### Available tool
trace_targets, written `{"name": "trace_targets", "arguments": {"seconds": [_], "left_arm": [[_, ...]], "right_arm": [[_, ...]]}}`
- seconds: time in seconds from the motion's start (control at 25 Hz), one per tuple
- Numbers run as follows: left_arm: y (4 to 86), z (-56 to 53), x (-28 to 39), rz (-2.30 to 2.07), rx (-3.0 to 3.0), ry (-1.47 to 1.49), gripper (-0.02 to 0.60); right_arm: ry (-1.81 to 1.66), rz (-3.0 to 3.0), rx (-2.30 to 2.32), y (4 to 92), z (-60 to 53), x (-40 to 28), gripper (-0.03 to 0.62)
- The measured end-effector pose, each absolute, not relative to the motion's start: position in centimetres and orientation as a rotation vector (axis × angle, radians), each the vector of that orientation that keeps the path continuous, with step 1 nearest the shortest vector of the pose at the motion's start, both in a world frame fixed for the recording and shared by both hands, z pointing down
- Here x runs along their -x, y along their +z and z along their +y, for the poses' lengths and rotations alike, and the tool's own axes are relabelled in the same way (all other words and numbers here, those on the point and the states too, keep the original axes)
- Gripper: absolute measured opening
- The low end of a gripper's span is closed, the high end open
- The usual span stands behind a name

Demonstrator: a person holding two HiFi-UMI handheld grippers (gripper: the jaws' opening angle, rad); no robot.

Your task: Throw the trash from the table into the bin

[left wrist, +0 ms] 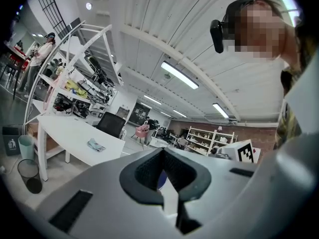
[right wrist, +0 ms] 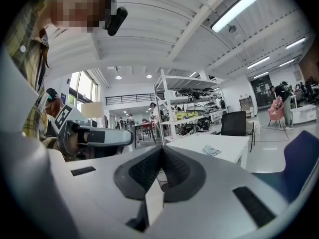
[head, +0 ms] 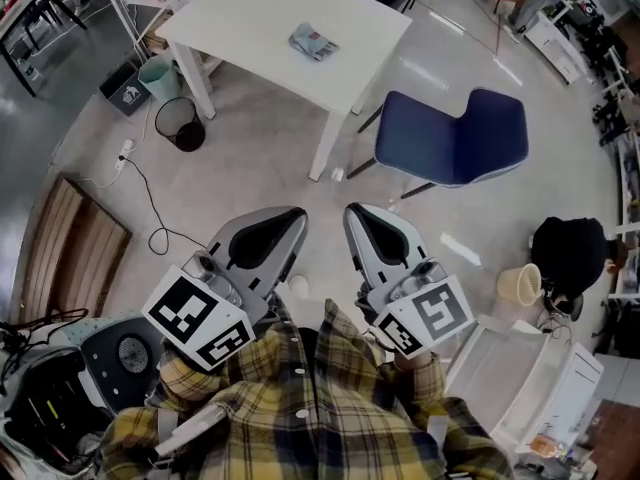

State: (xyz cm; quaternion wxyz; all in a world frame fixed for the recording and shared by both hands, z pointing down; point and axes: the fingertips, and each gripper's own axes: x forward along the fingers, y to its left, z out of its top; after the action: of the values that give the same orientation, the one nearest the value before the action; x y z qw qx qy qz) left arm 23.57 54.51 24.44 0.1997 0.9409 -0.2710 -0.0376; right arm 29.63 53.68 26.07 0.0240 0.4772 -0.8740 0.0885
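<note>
Left tongs (left wrist: pixel 162 152): pinched together, nothing in them
Right tongs (right wrist: pixel 160 151): same deal, tips touching, empty
Trash (head: pixel 314 41): crumpled bluish wrapper, lying on the white worktop (head: pixel 240 18), well apart from both tongs
Bin (head: pixel 180 124): black mesh one on the floor (head: pixel 260 158), just beside a worktop leg, next to a pale green bin (head: pixel 158 76)
Chair (head: pixel 455 138): blue, near the worktop's right side
</note>
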Motion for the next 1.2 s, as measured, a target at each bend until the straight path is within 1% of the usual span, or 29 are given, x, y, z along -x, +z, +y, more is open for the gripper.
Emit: {"name": "trace_targets", "arguments": {"seconds": [0.2,0.48,1.2], "left_arm": [[24.8,53.5,-22.8,-0.791,-2.616,-0.115,0.008],[24.8,48.9,-20.8,-0.825,-2.607,-0.115,0.008],[24.6,28.5,-12.0,-0.719,-2.635,-0.104,0.008]], "right_arm": [[0.296,-2.706,-1.458,26.8,52.7,-29.1,-0.002],[0.324,-2.710,-1.440,27.1,48.1,-27.5,-0.002],[0.368,-2.578,-1.571,28.8,28.8,-20.5,-0.002]]}}
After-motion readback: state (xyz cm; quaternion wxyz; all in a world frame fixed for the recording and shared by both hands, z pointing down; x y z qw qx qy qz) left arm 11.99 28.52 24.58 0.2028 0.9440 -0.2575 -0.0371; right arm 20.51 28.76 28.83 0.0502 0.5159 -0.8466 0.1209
